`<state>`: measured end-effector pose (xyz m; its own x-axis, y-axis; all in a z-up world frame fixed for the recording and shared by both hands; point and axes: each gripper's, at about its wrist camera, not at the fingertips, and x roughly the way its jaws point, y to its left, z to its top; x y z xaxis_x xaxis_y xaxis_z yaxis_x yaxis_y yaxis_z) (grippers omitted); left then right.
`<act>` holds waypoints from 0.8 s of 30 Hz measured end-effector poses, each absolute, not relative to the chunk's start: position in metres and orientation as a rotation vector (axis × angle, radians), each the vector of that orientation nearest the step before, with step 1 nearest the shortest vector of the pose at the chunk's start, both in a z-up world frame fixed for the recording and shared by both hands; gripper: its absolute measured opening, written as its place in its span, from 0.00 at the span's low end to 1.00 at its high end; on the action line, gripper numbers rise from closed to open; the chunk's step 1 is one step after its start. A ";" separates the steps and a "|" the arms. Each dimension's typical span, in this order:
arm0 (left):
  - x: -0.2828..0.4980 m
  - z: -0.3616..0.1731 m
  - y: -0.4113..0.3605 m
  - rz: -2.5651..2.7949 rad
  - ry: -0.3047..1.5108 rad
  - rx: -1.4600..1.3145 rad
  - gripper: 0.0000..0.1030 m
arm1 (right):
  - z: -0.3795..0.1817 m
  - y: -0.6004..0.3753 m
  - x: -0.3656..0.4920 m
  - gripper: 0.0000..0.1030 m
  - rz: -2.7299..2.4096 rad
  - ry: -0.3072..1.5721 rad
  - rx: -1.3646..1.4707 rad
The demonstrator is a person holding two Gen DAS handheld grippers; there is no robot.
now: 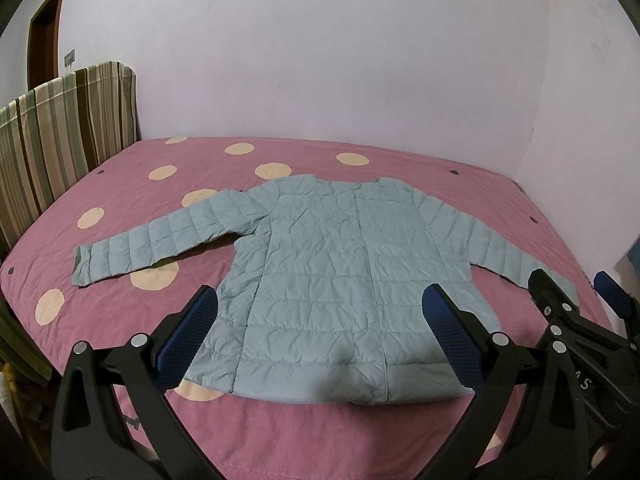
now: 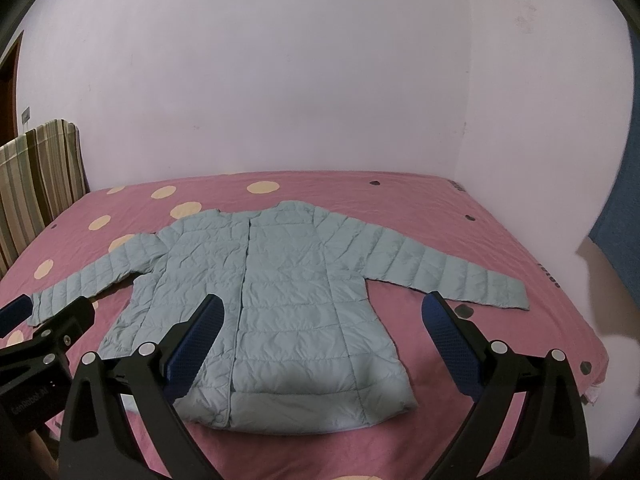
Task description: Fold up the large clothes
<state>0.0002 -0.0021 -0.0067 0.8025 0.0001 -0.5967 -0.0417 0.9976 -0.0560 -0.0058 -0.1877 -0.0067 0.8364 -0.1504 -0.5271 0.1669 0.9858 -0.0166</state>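
Both grippers hang with fingers spread wide, grasping nothing. Ahead of the left gripper [image 1: 320, 320] and right gripper [image 2: 320, 320], a pale-blue quilted jacket [image 1: 332, 276] lies flat, sleeves outstretched, on the pink spotted bedspread [image 1: 312, 432].

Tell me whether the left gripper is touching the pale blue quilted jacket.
Cannot tell. In the left wrist view the open left gripper overlaps the jacket near its hem, but neither view shows contact or gap.

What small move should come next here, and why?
Probably lower the left gripper to the left sleeve's cuff and fold it in: the jacket lies flat on the bed, sleeves spread, unfolded, and both grippers are open, holding nothing.
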 end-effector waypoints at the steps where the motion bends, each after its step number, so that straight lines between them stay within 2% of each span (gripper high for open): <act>1: 0.000 -0.007 -0.002 0.022 0.640 -0.068 0.98 | -0.006 -0.188 -0.006 0.95 -0.168 0.556 0.030; 24: 0.000 -0.009 -0.003 0.018 0.653 -0.058 0.98 | -0.010 -0.185 -0.005 0.95 -0.165 0.558 0.032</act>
<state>0.0005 -0.0031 -0.0088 0.7941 -0.0013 -0.6078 -0.0354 0.9982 -0.0483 -0.0046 -0.1848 -0.0099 0.8354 -0.1471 -0.5296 0.1645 0.9863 -0.0144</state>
